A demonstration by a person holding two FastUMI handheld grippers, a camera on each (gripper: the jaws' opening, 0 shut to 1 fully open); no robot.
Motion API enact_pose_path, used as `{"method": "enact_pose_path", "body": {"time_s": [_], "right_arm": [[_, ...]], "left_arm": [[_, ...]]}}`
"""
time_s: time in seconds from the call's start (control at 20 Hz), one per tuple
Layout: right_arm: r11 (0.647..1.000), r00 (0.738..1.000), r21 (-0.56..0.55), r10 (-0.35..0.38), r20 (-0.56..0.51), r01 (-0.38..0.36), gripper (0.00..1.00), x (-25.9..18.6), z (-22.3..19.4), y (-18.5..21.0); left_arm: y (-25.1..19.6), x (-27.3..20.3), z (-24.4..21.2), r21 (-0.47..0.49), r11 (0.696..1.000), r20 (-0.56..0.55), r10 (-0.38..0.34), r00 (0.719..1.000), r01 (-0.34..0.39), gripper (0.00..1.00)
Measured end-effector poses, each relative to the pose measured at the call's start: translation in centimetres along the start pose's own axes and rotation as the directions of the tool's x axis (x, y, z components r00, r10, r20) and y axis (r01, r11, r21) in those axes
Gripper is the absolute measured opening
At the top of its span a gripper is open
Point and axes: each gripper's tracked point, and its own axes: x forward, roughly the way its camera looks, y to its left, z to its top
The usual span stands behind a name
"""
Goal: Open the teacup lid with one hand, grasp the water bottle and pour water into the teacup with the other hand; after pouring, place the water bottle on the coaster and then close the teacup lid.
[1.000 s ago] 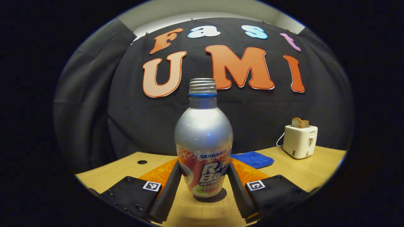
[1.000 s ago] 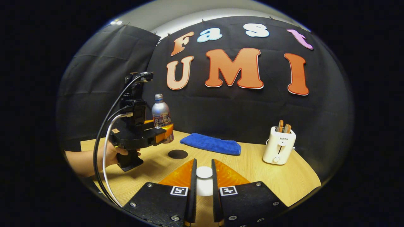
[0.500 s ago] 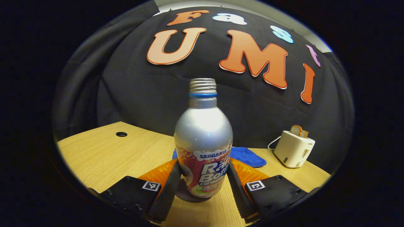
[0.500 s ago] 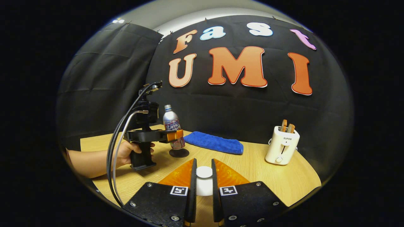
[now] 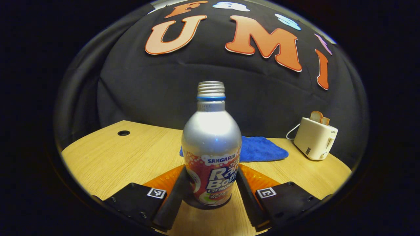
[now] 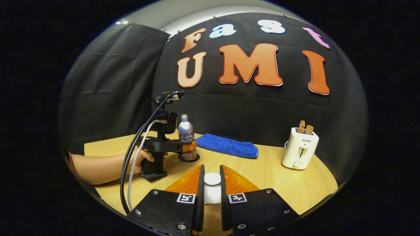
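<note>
Bottle (image 5: 211, 154) has just come down upright onto coaster (image 6: 188, 158) w/ my left claw (image 5: 210, 193) clamped on it; pour's done (I reckon). Right claw (image 6: 212, 193) pinches teacup lid (image 6: 212, 179); closing's next.

The water bottle (image 5: 211, 147) wears a printed wrap label with a brand line above larger white lettering, the toaster (image 6: 299, 152) carries a small dark brand word on its front, and square black-and-white coded markers (image 6: 186, 198) sit low in both gripper views.
</note>
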Motion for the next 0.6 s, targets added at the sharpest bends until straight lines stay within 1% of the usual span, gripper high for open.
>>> {"method": "enact_pose_path", "body": {"time_s": [0.05, 0.1, 0.15, 0.3, 0.5, 0.55, 0.6], "right_arm": [[1.0, 1.0, 0.005, 0.001, -0.001, -0.001, 0.22, 0.3, 0.0, 0.2], [1.0, 1.0, 0.009, 0.007, -0.003, -0.007, 0.22, 0.5, -0.1, 0.4], [1.0, 1.0, 0.01, 0.012, -0.004, -0.012, 0.22, 0.9, -0.2, 0.7], [1.0, 1.0, 0.008, 0.015, -0.015, -0.014, 0.22, 1.8, -0.7, 0.9], [0.999, 0.999, 0.038, 0.039, -0.037, -0.037, 0.22, 3.0, -1.8, 2.3], [0.999, 0.998, 0.038, 0.041, -0.042, -0.04, 0.22, 3.3, -2.1, 2.5], [0.999, 0.998, 0.037, 0.04, -0.041, -0.038, 0.22, 3.6, -2.2, 2.7]], "left_arm": [[0.0, 0.0, -0.2, 0.004, 1.0, -0.016, -0.008, 1.0, 0.008, 0.84], [-0.1, -0.1, -0.4, 0.004, 1.0, -0.029, -0.016, 0.999, 0.016, 0.84], [-0.2, -0.3, -0.5, 0.001, 1.0, -0.027, -0.029, 0.999, 0.029, 0.9], [-0.2, -0.9, -0.5, 0.008, 0.999, -0.032, -0.033, 0.999, 0.033, 0.9], [0.1, -2.9, -0.4, 0.076, 0.997, -0.025, -0.031, 0.999, 0.033, 0.91], [0.1, -3.1, -0.4, 0.097, 0.995, -0.024, -0.034, 0.999, 0.036, 0.89], [0.1, -3.7, -1.0, 0.12, 0.992, -0.025, -0.04, 0.999, 0.042, 0.92]]}}
